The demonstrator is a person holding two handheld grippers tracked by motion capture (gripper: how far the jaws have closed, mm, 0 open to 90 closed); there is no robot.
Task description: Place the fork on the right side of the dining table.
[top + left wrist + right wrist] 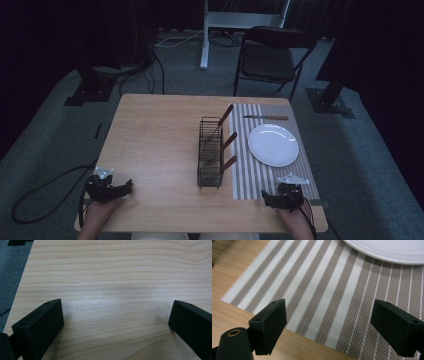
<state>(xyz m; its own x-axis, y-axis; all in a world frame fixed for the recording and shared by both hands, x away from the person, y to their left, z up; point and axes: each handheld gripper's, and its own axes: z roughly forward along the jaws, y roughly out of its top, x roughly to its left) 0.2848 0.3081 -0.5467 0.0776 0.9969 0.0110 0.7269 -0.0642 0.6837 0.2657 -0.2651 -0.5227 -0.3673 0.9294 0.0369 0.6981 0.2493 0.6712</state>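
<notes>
Place-setting scene seen from the high view. The left tongs [125,188] rest near the front-left corner of the wooden worktop [155,135], jaws spread wide over bare wood and holding nothing; the right tongs [266,199] sit at the near edge of the striped placemat [250,175], likewise wide open and empty. The wire caddy [210,152] stands upright mid-worktop, just beside the mat's left edge, with three wooden-handled utensils [229,141] leaning out toward the white plate [273,145]; a knife [265,117] lies beyond the plate. The utensils are probably light and stiff, best pinched on the projecting wooden handle; the metal ends would likely slip.
</notes>
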